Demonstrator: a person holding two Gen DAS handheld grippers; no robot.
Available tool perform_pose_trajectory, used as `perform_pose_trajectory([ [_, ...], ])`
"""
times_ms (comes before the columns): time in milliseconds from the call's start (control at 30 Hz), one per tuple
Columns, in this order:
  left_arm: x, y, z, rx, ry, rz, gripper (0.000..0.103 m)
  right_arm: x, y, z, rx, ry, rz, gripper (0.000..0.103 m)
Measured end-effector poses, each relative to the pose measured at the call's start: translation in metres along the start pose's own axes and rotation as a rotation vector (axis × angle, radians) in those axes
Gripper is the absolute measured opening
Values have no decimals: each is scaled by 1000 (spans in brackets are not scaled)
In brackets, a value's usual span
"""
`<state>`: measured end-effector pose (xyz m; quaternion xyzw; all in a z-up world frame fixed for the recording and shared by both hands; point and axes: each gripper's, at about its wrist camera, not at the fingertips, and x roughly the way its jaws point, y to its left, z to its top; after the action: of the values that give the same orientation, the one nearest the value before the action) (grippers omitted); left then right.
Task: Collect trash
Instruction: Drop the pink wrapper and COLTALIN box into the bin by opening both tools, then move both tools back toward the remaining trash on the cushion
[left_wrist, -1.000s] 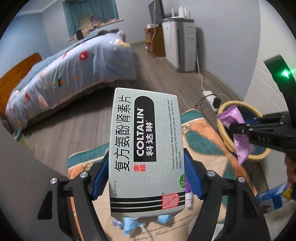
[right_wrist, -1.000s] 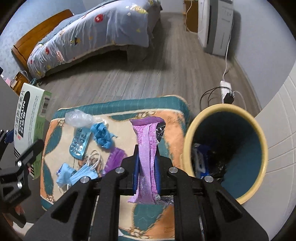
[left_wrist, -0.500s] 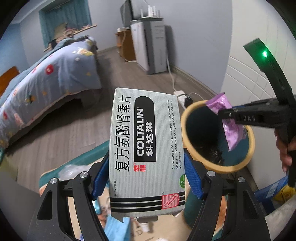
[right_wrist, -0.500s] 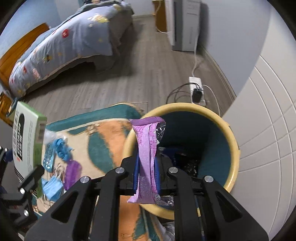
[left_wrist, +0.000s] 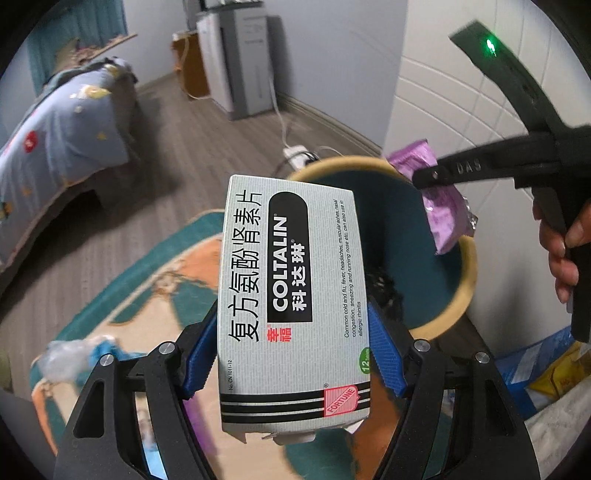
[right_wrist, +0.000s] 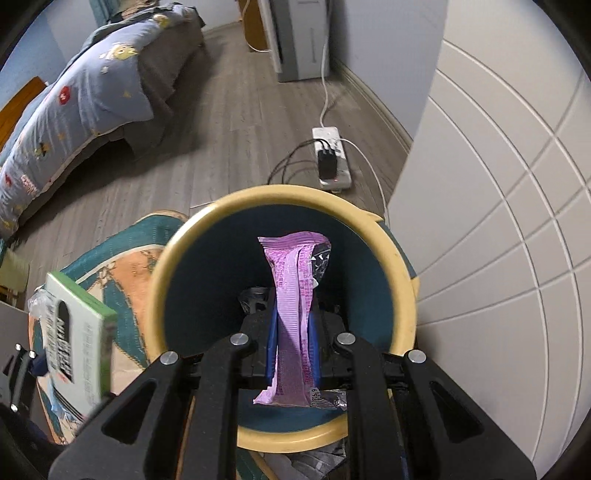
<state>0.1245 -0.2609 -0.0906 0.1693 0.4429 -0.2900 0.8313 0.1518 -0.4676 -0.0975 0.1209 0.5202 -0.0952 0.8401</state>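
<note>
The purple snack wrapper (right_wrist: 293, 314) hangs right over the mouth of the waste bin (right_wrist: 395, 266), pinched flat by the right gripper (right_wrist: 291, 345), whose jaws are pressed nearly together on the crinkled foil, blue pads hugging both faces. The wrapper's top edge is crimped, a dark panel showing on one side, and its lower end juts out under the pads. Below it, the bin is round, with a smooth cream-yellow rim and a deep teal inside; dark scraps lie at the bottom.

Over to the left gripper (left_wrist: 291, 354): its jaws stand wide, clamped on the two long sides of a Coltalin medicine box (left_wrist: 291, 302), a flat cardboard carton, grey pinstriped, with a black label panel and a red corner badge. The box is held upright, just beside the bin's rim on the rug side, its torn bottom flap hanging loose. In the right wrist view that same box shows a green edge.

The bin stands at the corner of a teal and orange patterned rug (left_wrist: 147, 280) on grey wood-plank floor (right_wrist: 221, 122). A clear crumpled plastic bag (left_wrist: 70, 356) lies at the rug's far left edge, blurred. A white power strip (right_wrist: 332, 158) with a black plug sits on the floor just behind the bin.
</note>
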Motion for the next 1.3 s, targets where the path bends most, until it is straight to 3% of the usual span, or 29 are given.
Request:
perform_pose_trajectory([
  [200,27,-23,12,35,36,-12,74,3,-7,-2,21,15,-16,13],
  [300,30,-29,19,55,12,9,77,-1,-8,-1,23,-11,-13,17],
  [400,25,-30,20,58,-33,15,88,-6,-8,0,26,-35,-7,32],
  [567,18,-20,19,42,-48,32,92,-7,-6,2,28,-39,-3,41],
  [700,11,-5,15,6,-52,50,94,-10,0,3,18,-49,-4,54],
  [767,5,2,13,-7,-58,57,95,-13,4,3,14,-54,0,66],
  [933,-10,12,10,-33,-77,66,95,-20,17,4,-9,-70,-1,79],
  [1300,-47,51,-6,-109,-116,83,95,-43,63,2,-89,-142,-37,96],
])
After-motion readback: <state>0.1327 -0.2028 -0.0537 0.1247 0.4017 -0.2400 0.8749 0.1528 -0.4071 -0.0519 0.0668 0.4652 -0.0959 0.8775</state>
